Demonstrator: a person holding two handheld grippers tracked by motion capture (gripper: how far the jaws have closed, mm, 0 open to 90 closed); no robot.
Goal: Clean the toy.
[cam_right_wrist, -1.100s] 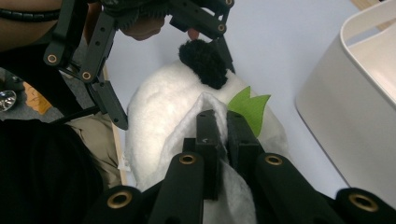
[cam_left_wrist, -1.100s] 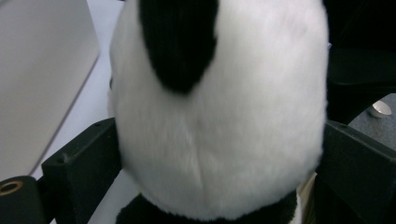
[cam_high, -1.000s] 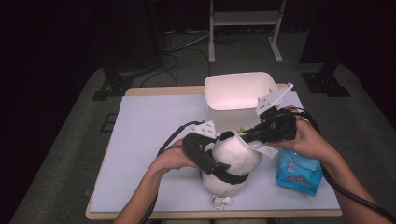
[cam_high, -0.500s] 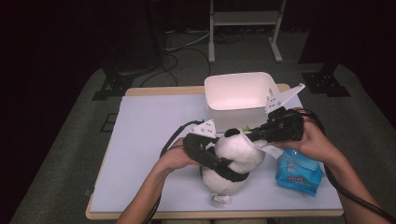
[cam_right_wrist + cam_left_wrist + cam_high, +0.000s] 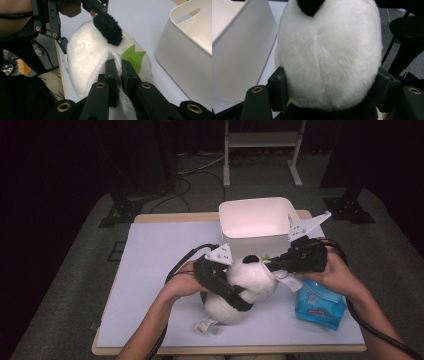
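A fluffy black-and-white panda plush toy (image 5: 245, 285) is sitting on the bench (image 5: 150, 270). The left tongs (image 5: 227, 290) are squeezing its soft round head from both sides. The right tongs (image 5: 272, 265) are clenching a thin white cloth (image 5: 100, 67) against the panda's head. A smooth white plastic bin (image 5: 255, 222) is standing just behind.

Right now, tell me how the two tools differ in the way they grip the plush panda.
The left tool has its jaws spread wide around the plush panda, one jaw on each side of its white body; the right tool has its jaws pinched nearly together on a thin white cloth against the panda's head. The left tool comes in from the panda's left and low, the right tool from its right, near the white bin. Both are hand-held and touching the panda.
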